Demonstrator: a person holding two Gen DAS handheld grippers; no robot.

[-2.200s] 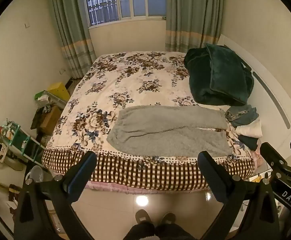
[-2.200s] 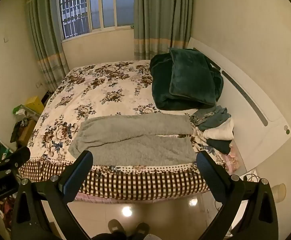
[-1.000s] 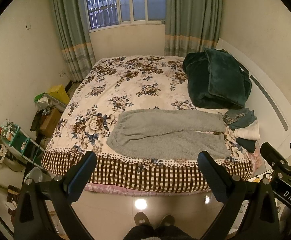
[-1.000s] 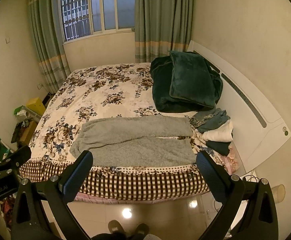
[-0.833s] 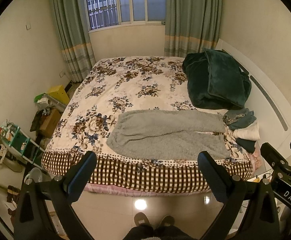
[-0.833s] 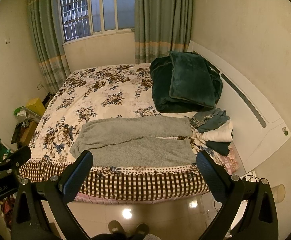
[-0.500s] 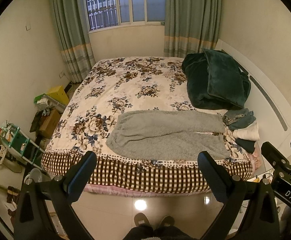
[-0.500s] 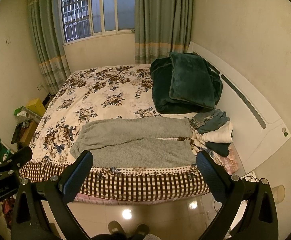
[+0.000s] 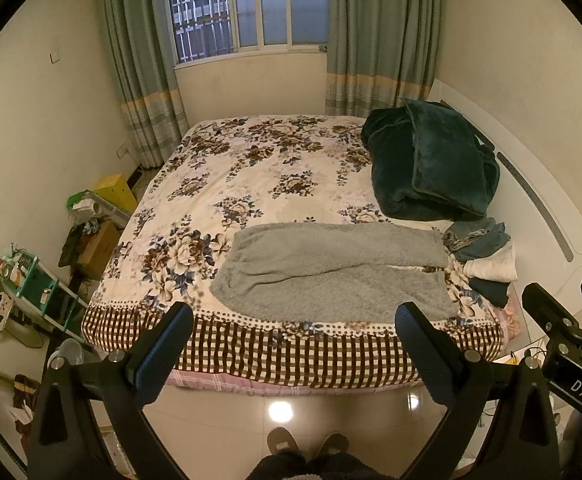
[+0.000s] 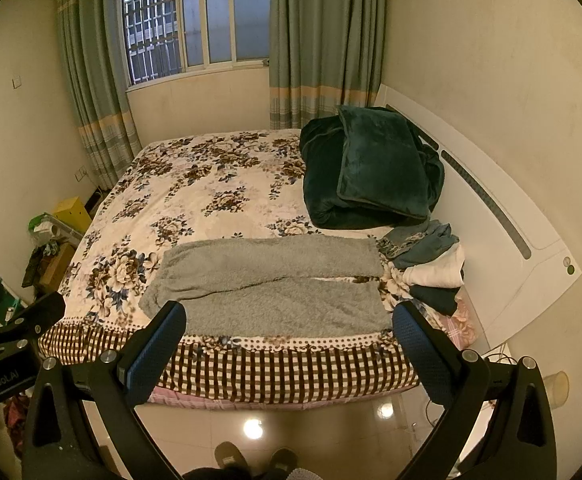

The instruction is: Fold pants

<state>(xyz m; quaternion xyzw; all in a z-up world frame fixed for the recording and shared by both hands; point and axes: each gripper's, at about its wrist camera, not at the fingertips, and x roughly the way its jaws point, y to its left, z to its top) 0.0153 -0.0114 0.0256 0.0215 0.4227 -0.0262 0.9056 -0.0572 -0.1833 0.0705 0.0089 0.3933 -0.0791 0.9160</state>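
Across the near edge of the floral-print bed [image 9: 227,184] I see the grey fleece pants [image 9: 331,276] lying flat and unfolded, waistband toward my left, both legs running right until their cuffs end just beside a small stack of folded blue, white and dark clothes [image 9: 487,256]. Behind that stack a bunched dark green plush blanket [image 9: 431,164] sits against the white headboard [image 10: 491,216]. Compared with two seconds ago, both views have pulled back and tilted up a little: the bed sits slightly smaller and lower in frame, more of the barred window [image 10: 195,20] and grey-green curtains [image 10: 323,40] shows, and the pants have not shifted on the cover. My left gripper [image 9: 293,334] hangs over the tiled floor [image 9: 283,412] short of the checked bed skirt, fingers spread wide and gripping nothing; my right gripper [image 10: 289,334] is likewise released and unloaded, well apart from the fabric. Each gripper's body shows at the edge of the other's view.
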